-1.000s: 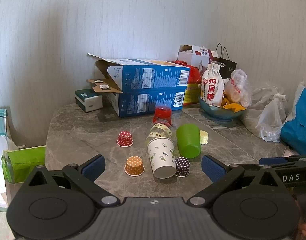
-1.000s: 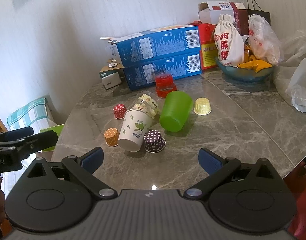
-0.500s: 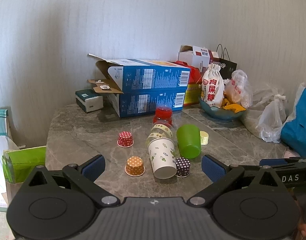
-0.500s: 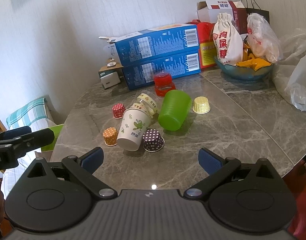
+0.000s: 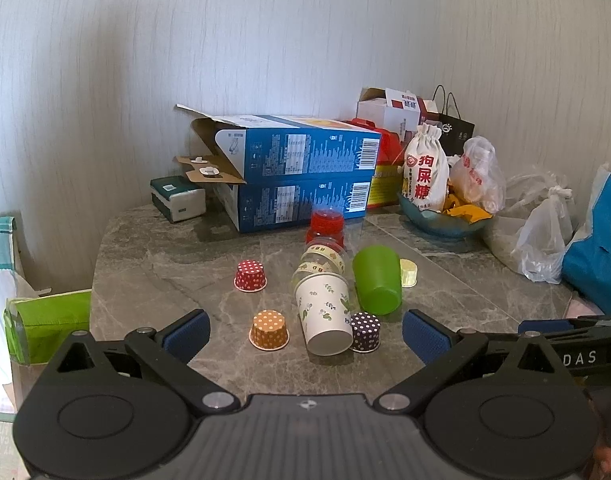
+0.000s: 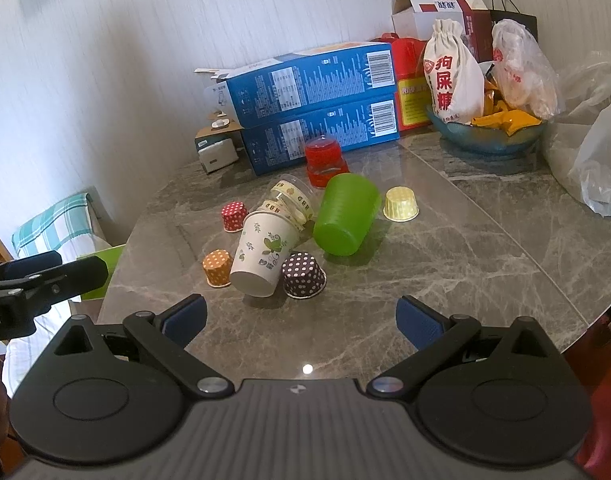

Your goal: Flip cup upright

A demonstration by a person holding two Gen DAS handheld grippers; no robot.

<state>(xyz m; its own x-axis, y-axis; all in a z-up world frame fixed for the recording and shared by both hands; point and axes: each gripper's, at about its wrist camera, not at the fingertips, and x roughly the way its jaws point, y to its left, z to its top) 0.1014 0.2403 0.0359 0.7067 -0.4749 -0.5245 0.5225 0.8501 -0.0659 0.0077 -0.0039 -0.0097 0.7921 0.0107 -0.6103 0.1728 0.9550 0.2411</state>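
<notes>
On the grey marble table, near its middle, the green cup lies on its side, base toward the cameras, just right of a toppled white paper cup and a clear patterned cup. Small dotted cupcake liners sit around them. Both the left gripper and the right gripper hover at the near edge, jaws spread wide, holding nothing.

A green plastic cup lies tipped on its side mid-table, base toward the near edge.
</notes>
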